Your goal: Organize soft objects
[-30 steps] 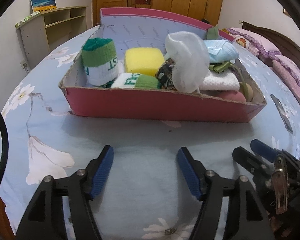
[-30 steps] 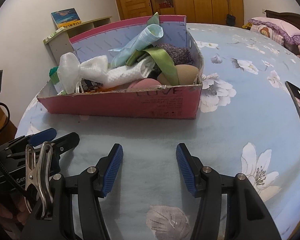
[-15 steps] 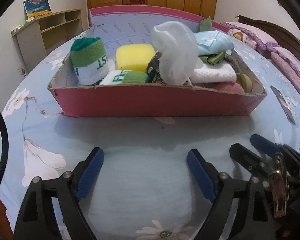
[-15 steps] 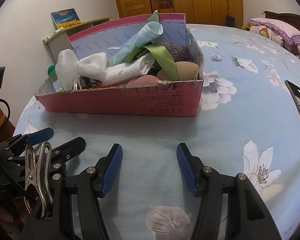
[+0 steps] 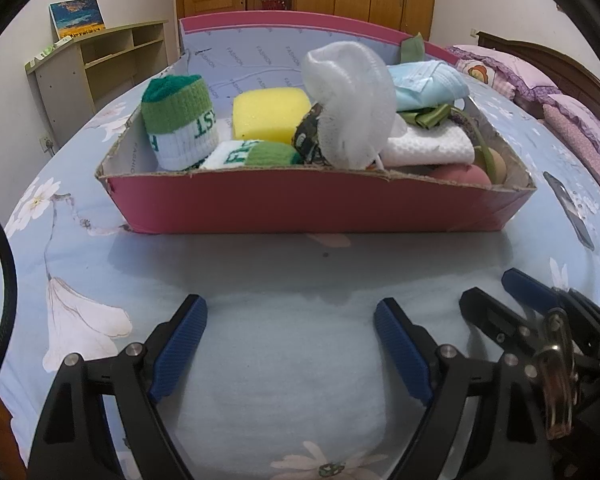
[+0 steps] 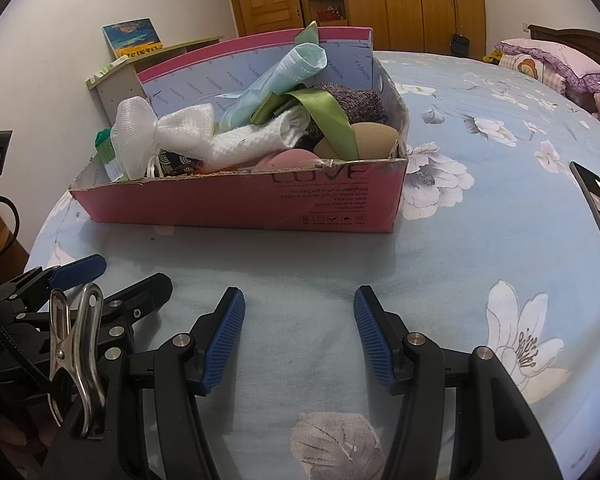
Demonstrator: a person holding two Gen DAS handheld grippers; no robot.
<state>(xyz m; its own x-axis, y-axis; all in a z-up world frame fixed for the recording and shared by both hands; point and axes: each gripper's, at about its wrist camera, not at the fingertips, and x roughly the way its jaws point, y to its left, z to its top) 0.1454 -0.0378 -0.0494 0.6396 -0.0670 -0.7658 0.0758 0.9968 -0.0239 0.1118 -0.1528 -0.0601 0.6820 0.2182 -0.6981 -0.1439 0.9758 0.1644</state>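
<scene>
Bare bedspread (image 5: 284, 264) (both grippers empty) lies before the box (image 5: 300, 204) edge.

My left gripper (image 5: 290, 346) and right gripper (image 6: 299, 334) are matt black plastic with ribbed blue pads (image 5: 179, 351) and bright metal screws; a shiny steel clip (image 6: 76, 354) hangs beside the right one. The bedsheet (image 5: 284, 280) is soft matt cotton printed with flowers. The box (image 5: 320, 206) is pink cardboard – raw, ragged along its cut rim. Inside: a porous yellow sponge (image 5: 270, 114), ribbed knit socks (image 5: 178, 122), a gauzy white mesh puff (image 5: 350, 100), a waffle-weave cloth (image 5: 428, 146) and a glossy green satin ribbon (image 6: 324, 114) – the shelf (image 5: 100, 60) behind looks like painted wood
</scene>
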